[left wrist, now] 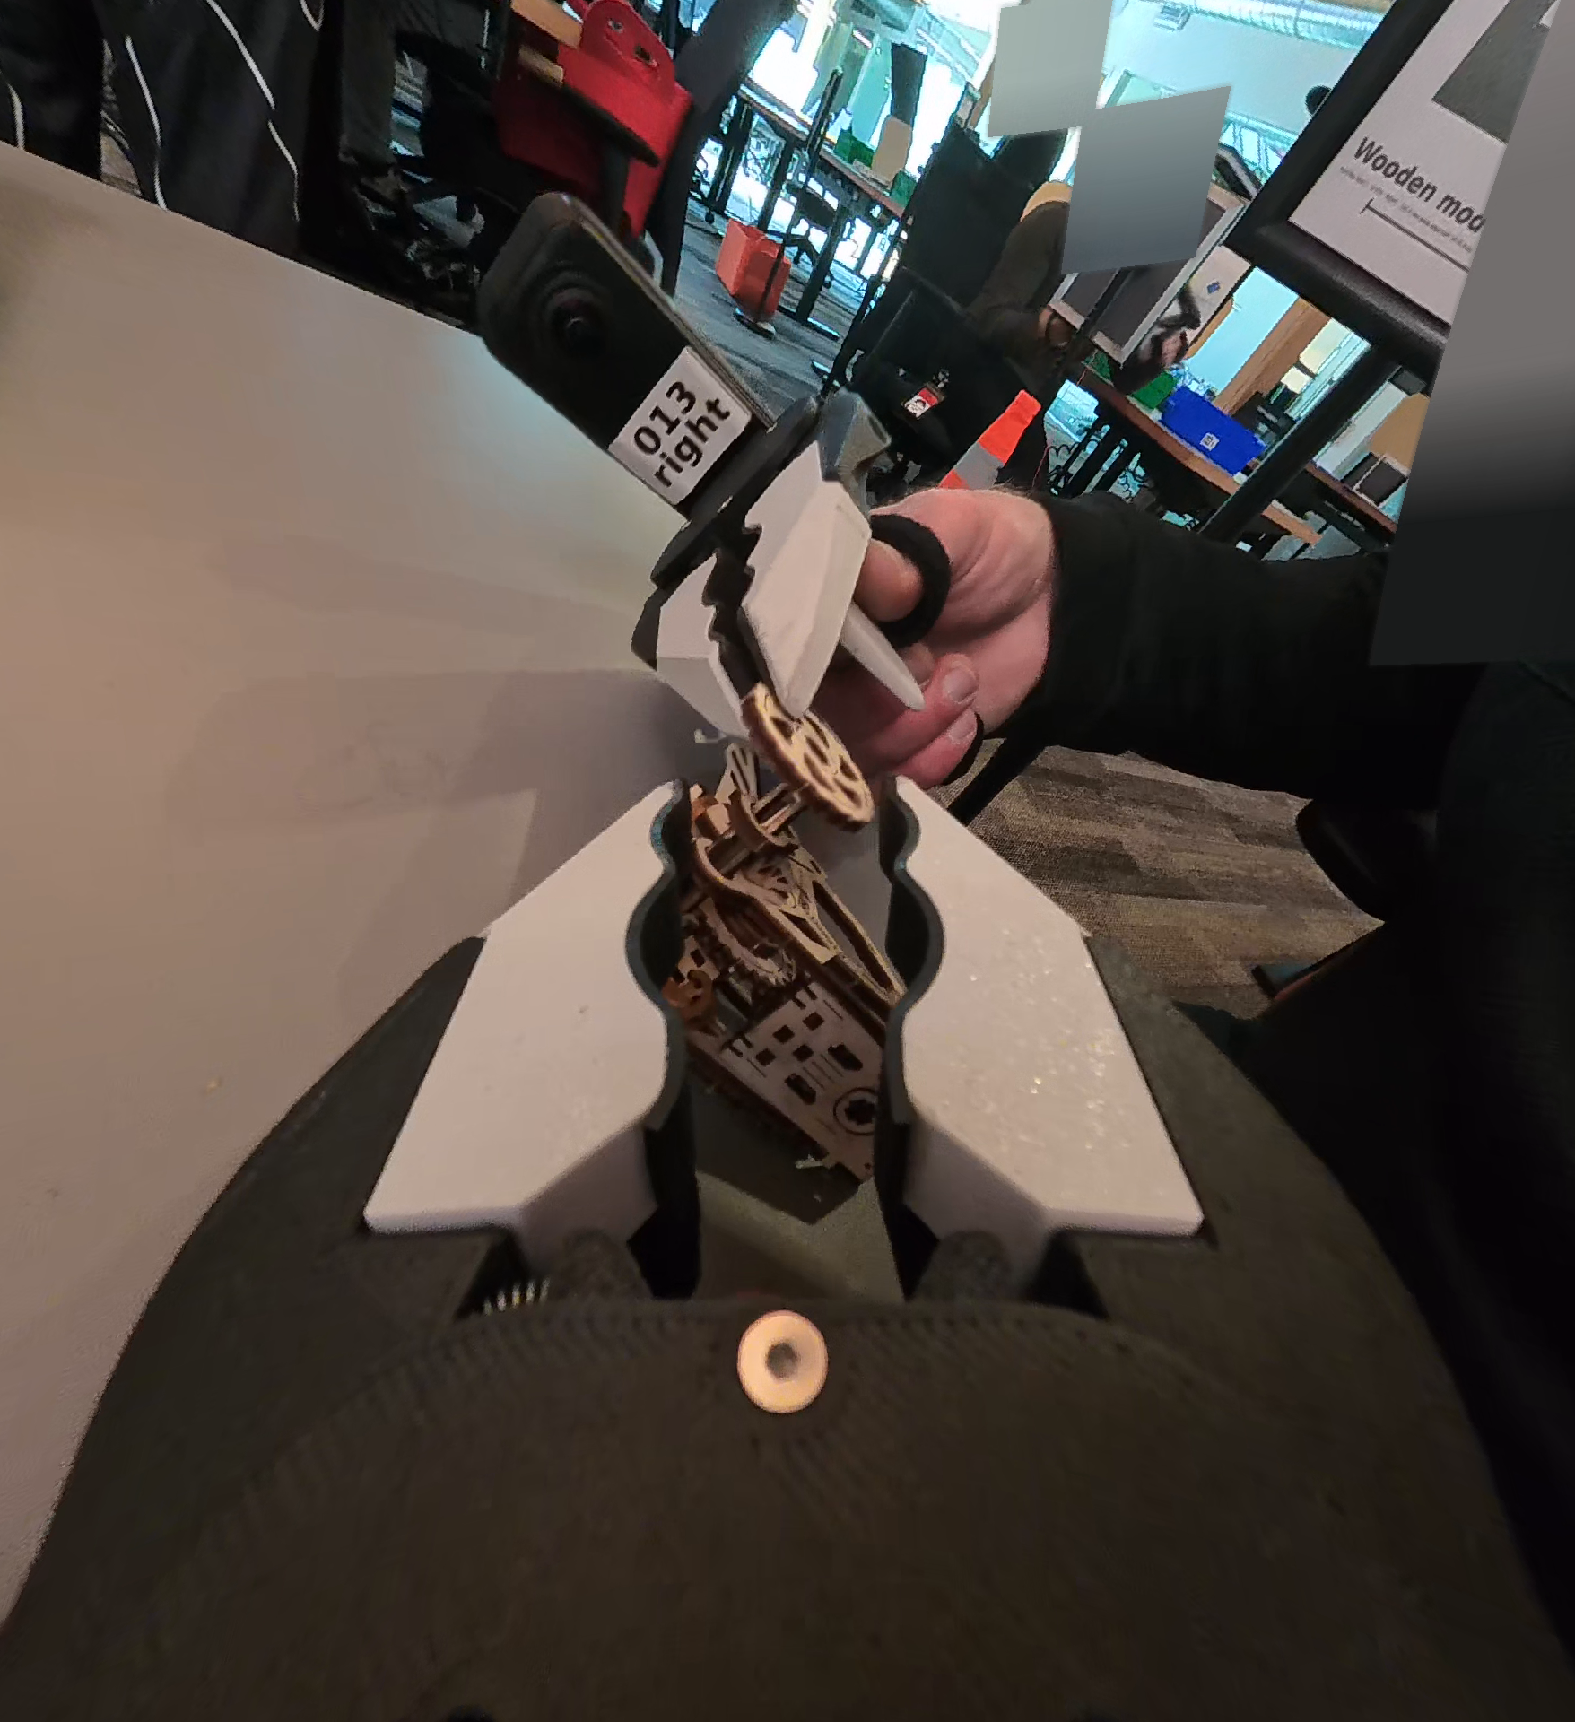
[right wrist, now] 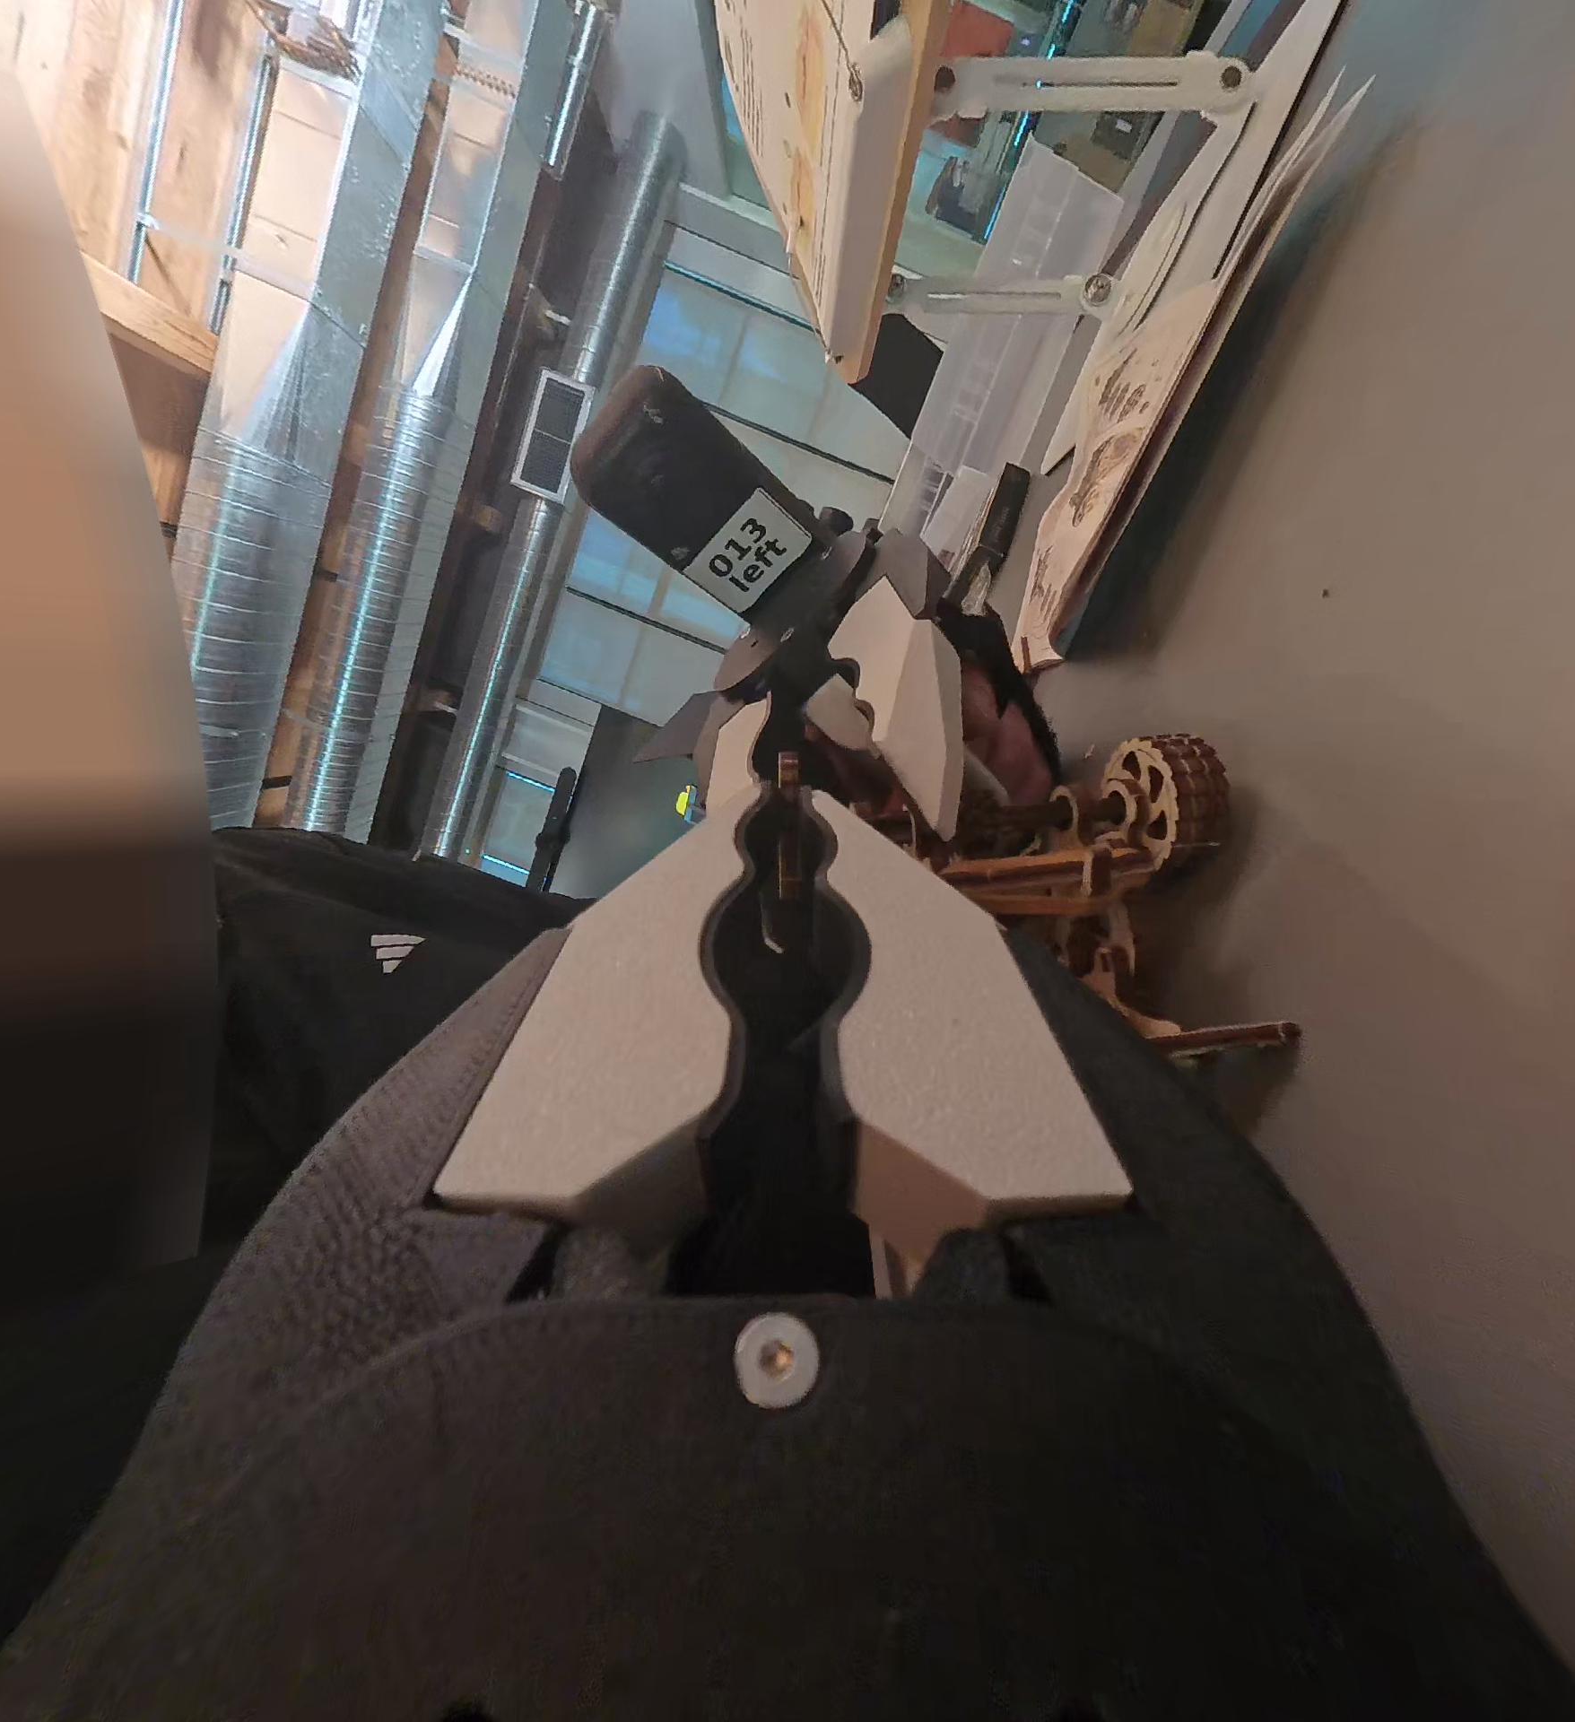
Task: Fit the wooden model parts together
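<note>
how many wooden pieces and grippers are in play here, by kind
wooden model body: 1, clamped in the left gripper
wooden wheel: 1, pinched by the right gripper
grippers: 2
total: 4

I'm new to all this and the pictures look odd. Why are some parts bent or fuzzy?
Left wrist view: the wide lens curves the table edge; the wooden model is sharp. Right wrist view: tilted sideways, smeared patch at left, the wheel in the right claw soft.
</note>
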The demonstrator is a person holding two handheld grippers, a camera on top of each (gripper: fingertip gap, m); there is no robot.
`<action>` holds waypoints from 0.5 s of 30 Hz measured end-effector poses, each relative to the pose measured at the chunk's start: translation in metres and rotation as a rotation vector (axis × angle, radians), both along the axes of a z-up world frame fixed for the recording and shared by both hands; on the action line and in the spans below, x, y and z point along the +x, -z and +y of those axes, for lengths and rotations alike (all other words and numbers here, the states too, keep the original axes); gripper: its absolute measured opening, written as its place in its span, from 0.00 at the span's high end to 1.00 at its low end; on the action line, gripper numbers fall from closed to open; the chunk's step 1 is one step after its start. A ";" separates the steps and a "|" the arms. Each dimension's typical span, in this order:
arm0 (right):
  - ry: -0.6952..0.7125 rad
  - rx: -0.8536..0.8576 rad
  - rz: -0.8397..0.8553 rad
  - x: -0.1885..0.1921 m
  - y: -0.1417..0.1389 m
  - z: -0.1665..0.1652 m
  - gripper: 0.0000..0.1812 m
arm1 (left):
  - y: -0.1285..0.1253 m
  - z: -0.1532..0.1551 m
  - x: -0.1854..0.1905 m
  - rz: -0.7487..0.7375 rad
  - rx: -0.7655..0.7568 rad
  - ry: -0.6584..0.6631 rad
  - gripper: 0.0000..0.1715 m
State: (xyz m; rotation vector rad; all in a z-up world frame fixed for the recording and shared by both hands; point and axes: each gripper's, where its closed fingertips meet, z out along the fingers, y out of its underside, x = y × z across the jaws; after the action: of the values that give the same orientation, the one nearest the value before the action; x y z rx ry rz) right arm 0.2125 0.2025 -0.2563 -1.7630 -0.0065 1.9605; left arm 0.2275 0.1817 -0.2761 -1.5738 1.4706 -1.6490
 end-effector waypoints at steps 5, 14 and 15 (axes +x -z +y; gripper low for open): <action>-0.014 0.001 0.011 -0.003 0.002 -0.001 1.00 | 0.000 0.000 -0.001 0.007 0.001 -0.006 0.78; -0.037 0.015 0.025 -0.005 0.002 -0.002 0.99 | 0.001 0.004 -0.018 0.037 0.001 -0.013 0.78; -0.039 0.017 0.025 -0.005 0.003 -0.002 1.00 | 0.001 0.008 -0.022 0.047 0.007 -0.022 0.82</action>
State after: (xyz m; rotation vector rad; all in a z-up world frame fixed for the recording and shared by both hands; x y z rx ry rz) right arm 0.2071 0.2008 -0.2588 -1.7406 -0.0492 2.0040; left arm 0.2057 0.1895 -0.2776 -1.6297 1.4756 -1.6029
